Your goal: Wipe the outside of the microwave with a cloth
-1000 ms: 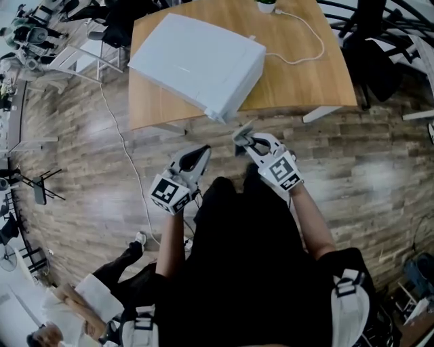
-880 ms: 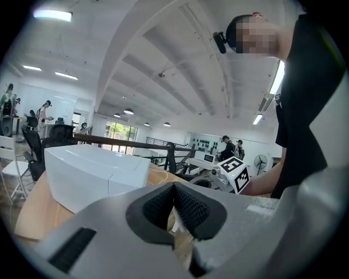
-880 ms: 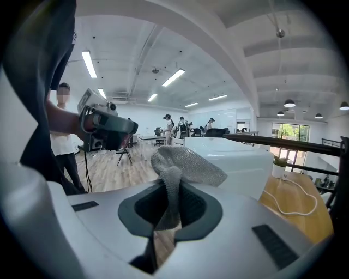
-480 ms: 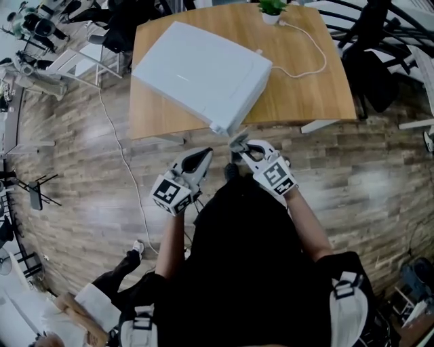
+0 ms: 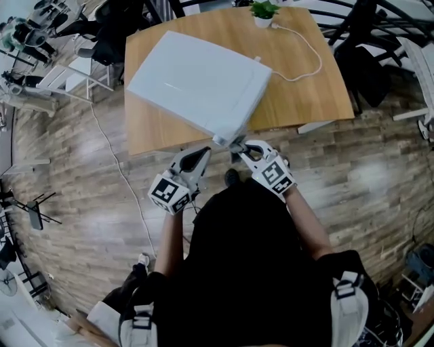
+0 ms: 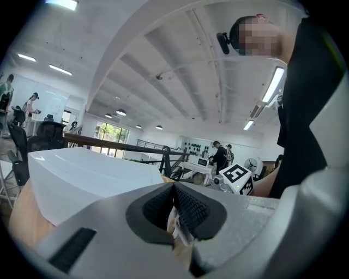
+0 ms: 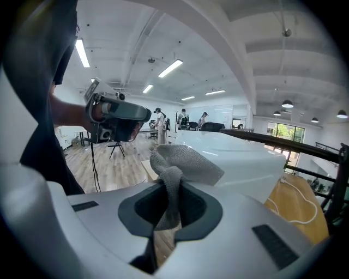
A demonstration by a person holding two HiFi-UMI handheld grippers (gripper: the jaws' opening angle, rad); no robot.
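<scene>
The right tool (image 5: 239,144) is clamped on a grey cloth (image 7: 188,163), a fold of which bunches out past its tips. The left tool (image 5: 201,154), just beside it to the left, has its jaws pressed together with nothing between them. Both hang over the wood floor (image 5: 380,169), in front of the tabletop's (image 5: 298,88) near edge. The cloth sits right at the near corner of the white microwave (image 5: 196,81); whether it touches I cannot tell. The microwave stands skewed on the tabletop, filling its left half and overhanging the near edge at that corner. Behind it a white cable (image 5: 308,47) loops across the bare wood to a small potted plant (image 5: 263,9) at the far edge. Black chairs (image 5: 369,61) crowd the right side, and stands and gear (image 5: 41,74) line the left
</scene>
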